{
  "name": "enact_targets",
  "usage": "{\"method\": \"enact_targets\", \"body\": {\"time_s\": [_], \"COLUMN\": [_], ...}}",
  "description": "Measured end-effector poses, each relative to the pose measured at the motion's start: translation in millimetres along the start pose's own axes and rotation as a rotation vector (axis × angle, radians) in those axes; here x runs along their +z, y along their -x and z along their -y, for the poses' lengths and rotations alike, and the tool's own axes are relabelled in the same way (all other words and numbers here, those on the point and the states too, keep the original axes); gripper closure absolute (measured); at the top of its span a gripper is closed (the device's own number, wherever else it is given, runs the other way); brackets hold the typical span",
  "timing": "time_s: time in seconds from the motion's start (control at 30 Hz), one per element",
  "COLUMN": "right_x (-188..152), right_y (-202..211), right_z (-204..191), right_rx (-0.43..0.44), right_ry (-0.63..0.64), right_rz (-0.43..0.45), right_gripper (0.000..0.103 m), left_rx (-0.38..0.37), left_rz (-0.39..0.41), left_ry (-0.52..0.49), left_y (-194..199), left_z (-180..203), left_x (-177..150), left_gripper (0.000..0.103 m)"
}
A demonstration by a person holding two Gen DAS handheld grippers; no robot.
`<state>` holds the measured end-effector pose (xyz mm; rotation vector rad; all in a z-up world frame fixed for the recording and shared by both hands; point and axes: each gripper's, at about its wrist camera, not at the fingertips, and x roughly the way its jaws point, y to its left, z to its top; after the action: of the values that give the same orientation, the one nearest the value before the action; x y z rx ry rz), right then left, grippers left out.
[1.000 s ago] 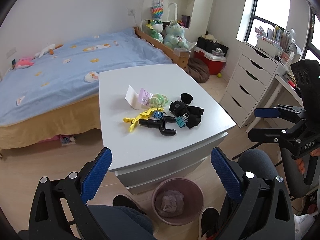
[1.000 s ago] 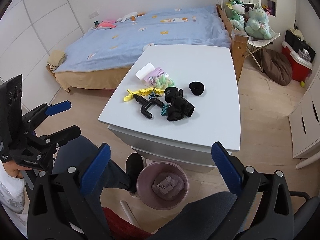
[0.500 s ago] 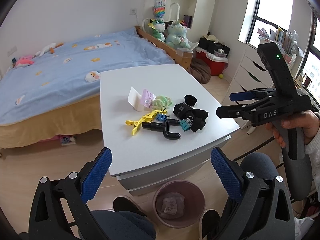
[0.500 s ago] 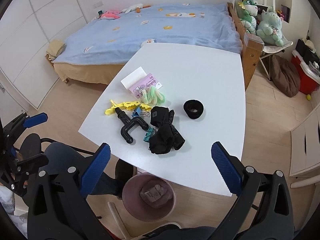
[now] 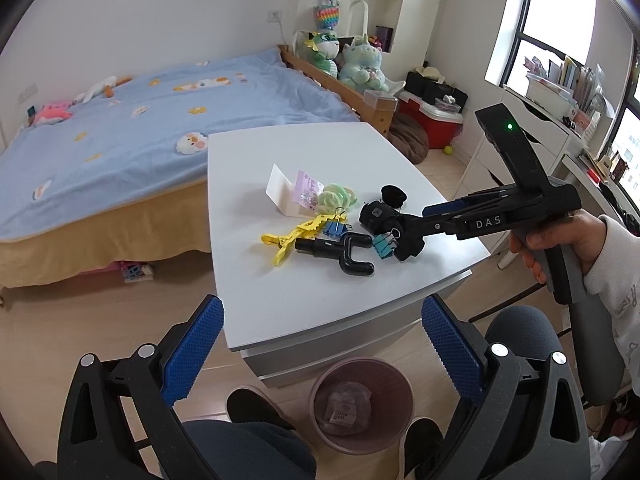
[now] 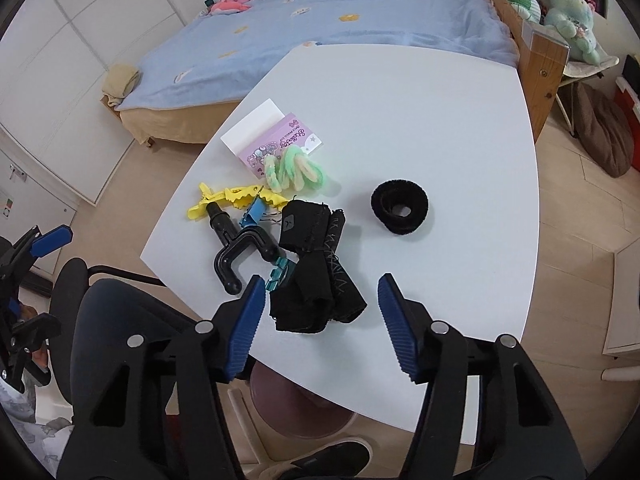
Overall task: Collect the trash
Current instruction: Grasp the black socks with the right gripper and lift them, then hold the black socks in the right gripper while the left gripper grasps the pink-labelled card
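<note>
A pile of small items lies on the white table (image 6: 420, 128): a rolled black cloth (image 6: 320, 276), a black fuzzy ring (image 6: 399, 207), a black U-shaped holder (image 6: 236, 248), a yellow clip (image 6: 232, 198), binder clips, green hair ties (image 6: 296, 170) and a pink card (image 6: 280, 146). My right gripper (image 6: 322, 318) is open, low over the table's near edge, its jaws either side of the black cloth's near end. It also shows in the left wrist view (image 5: 416, 220). My left gripper (image 5: 320, 356) is open and empty, back from the table above the pink trash bin (image 5: 362, 402).
The bin stands on the floor under the table's front edge with crumpled paper inside. A bed (image 5: 120, 128) runs along the table's far left side. White drawers (image 5: 532, 148) and a desk stand at the right. My knees and chair (image 5: 520, 332) are below.
My right gripper has moved forward and down over the table to the black cloth. My left gripper has barely moved.
</note>
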<state>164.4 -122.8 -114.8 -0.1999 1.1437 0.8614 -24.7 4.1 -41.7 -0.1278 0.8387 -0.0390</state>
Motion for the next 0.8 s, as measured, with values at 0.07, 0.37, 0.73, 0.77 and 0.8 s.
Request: {"method": "enact_targets", "body": {"time_s": [0.07,0.37,0.73,0.77,0.8], "right_x": [-0.7,-1.2,-4.3,-4.3,-4.3], "right_y": [-1.7,-1.3,14.2,16.9,20.4], "right_z": [1.4,3.6,-1.8,-2.2,-2.9], "right_rx": [0.006,0.021,-0.028,-0.030,-0.031], "right_ry": [-0.003,-0.005,-0.003,-0.006,-0.008], "right_rz": [-0.006,-0.004,0.052,0.059,0.068], "right_gripper": [0.052,0.082,0.093,0.093,0.093], "left_rx": [-0.001,-0.003,-0.005,-0.003,-0.002], "left_rz": [-0.001,-0.007,0.000,0.001,0.003], "left_ry": [0.002,0.004,-0.008,-0.011,-0.012], "left_y": [-0.9,-3.9,-6.7,-6.8,-6.9], "left_z": [-0.2,0.0,3.6,3.8,4.0], "left_x": [0.6,-1.2,4.1,5.3,7.0], "left_gripper": [0.008,0.008,0.008,0.008,0.008]}}
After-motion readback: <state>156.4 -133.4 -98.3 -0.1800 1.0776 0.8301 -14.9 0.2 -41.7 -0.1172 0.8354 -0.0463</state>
